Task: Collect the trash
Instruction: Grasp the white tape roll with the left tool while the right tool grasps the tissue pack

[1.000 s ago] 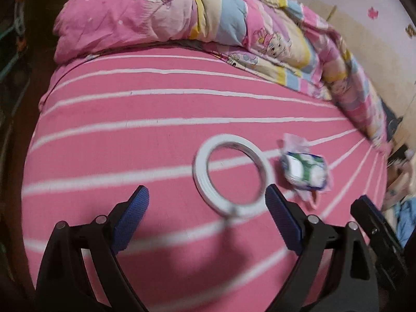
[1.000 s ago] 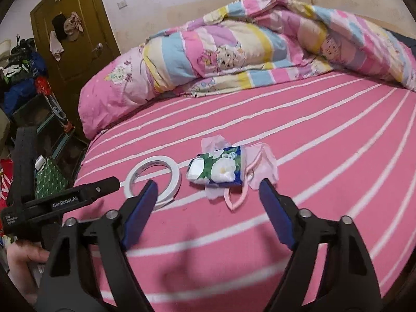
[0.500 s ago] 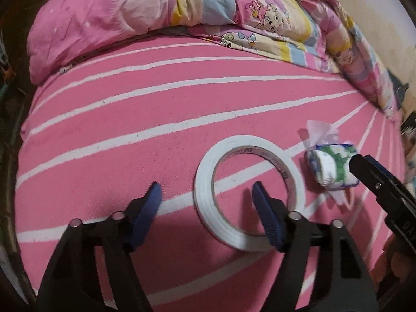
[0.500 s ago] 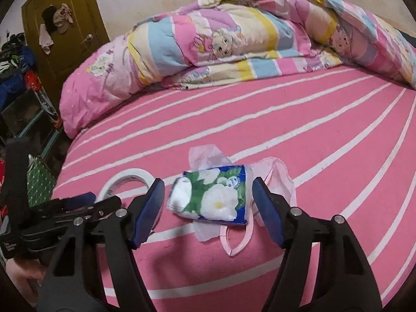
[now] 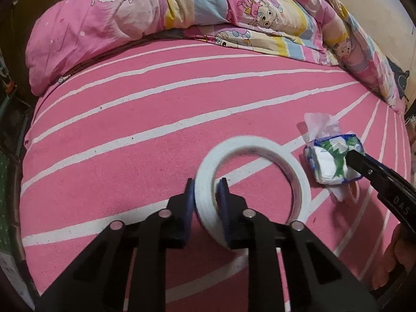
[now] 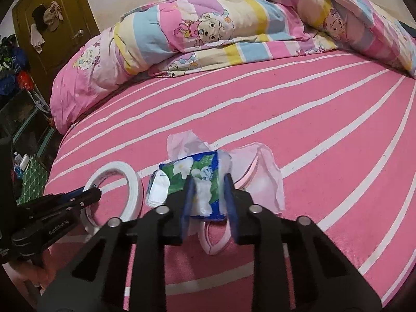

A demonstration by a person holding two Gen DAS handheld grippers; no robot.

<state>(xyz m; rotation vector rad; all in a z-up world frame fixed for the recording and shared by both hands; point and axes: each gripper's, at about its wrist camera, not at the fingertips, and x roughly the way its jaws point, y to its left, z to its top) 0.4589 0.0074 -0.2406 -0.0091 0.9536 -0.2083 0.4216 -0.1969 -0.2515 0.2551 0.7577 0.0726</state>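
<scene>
1. Trash on the bed [image 5: 161,119] comes to two pieces, side by side near its front edge: a white tape roll [image 5: 253,195] and a tissue packet [image 6: 192,182] lying on a pink mask [image 6: 262,176].
2. Left gripper [image 5: 206,195] has just been closing; it pinches the roll's near wall, one pad inside the ring, one outside.
3. Right gripper [image 6: 208,195] has likewise just been closing, and it squeezes the packet's near end.
4. To do the lift well, I judge: raise both straight up, slowly, since the soft packet may slip.
5. Keep the roll's ring from swinging into the right gripper beside it.
6. The mask will probably stay on the bed and need a separate pick.
</scene>
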